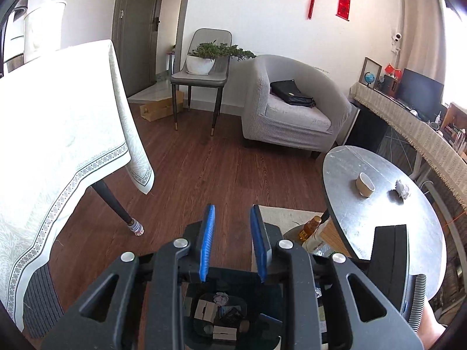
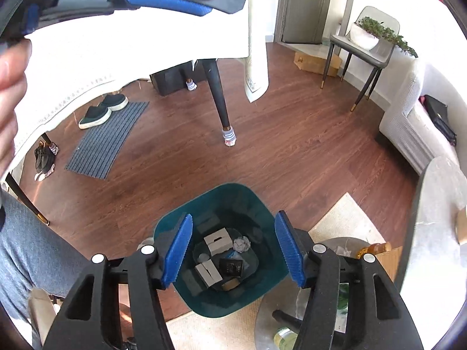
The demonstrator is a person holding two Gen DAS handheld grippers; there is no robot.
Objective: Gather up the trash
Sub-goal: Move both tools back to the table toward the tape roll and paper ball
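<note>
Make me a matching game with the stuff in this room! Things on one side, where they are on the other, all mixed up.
Things:
1. paper cup
2. black bag
3. potted plant
4. white boxes

Places:
A. on the grey chair
B. in the green bin
C. on the round table
D. on the grey armchair

Pairs: 1-C, 2-D, 3-A, 4-B
</note>
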